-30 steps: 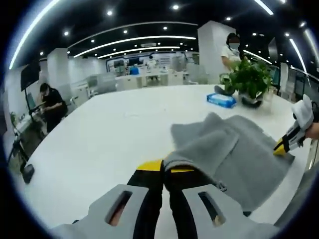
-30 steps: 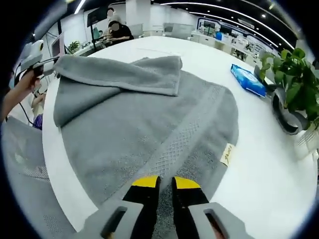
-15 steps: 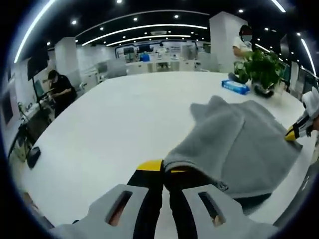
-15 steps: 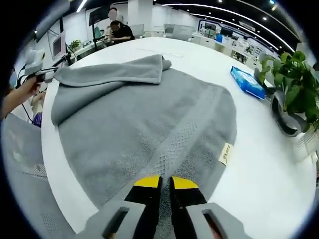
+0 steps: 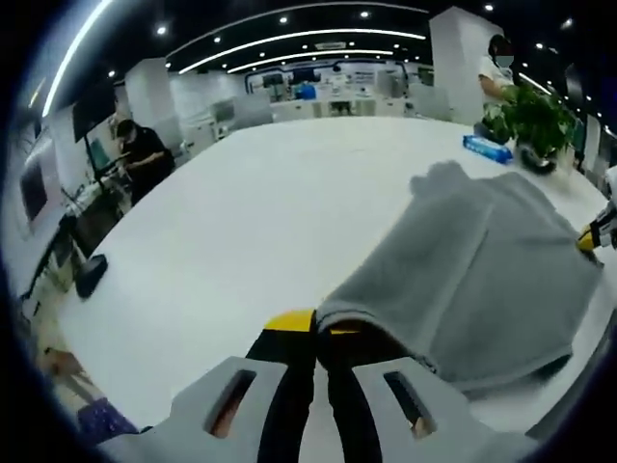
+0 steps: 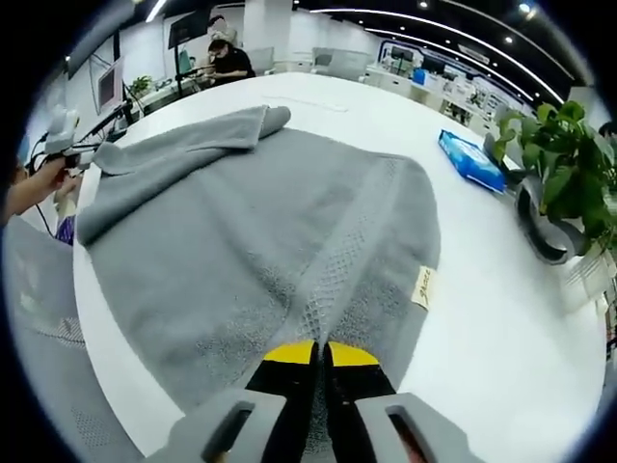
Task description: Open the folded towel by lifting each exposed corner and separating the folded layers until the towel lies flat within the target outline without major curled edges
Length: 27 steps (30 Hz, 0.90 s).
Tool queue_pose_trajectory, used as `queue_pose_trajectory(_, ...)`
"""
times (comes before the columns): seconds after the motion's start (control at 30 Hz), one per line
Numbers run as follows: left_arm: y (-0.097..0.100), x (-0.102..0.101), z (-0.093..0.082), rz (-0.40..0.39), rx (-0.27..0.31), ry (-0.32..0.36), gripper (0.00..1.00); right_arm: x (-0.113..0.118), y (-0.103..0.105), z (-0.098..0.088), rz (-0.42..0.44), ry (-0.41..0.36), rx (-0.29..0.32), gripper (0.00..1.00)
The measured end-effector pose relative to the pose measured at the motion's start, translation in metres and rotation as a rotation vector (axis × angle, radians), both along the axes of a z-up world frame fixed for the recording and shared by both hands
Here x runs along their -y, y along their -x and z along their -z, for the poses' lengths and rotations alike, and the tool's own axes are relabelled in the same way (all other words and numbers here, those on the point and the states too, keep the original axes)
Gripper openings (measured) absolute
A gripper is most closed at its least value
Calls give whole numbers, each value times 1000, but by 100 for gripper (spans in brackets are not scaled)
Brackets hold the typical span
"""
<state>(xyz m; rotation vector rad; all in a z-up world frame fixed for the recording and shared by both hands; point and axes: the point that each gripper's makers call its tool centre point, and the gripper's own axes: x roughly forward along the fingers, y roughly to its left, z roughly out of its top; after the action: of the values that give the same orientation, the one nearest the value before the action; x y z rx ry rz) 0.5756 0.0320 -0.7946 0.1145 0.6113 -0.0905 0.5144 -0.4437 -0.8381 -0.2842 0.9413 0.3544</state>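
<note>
Stretching between both grippers, the grey towel (image 6: 260,241) lies on the white bench (image 5: 241,222). The right gripper (image 6: 321,355) pinches its near edge; the left gripper (image 5: 316,323) clamps the opposite corner, where a fold remains along the far-left edge.

A wide white worktop (image 5: 241,222) is set in an open-plan office. The dark ceiling is crossed by long curved light strips (image 5: 289,39) and dotted with spotlights. White square pillars (image 5: 458,48) are seen behind, and rows of desks with monitors (image 6: 453,92) are ranged further back.
</note>
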Motion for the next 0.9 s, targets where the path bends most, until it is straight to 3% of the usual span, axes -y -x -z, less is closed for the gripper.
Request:
queue_pose_trajectory(0.23, 19, -24, 10, -78, -22, 14, 2, 8, 3, -1, 8, 27, 7, 0)
queue_pose_trajectory(0.57, 31, -29, 23, -118, -58, 23, 2, 31, 15, -1, 20, 55, 13, 0)
queue_pose_trajectory(0.9, 36, -32, 27, -132, -83, 28, 2, 66, 47, -1, 88, 61, 9, 0)
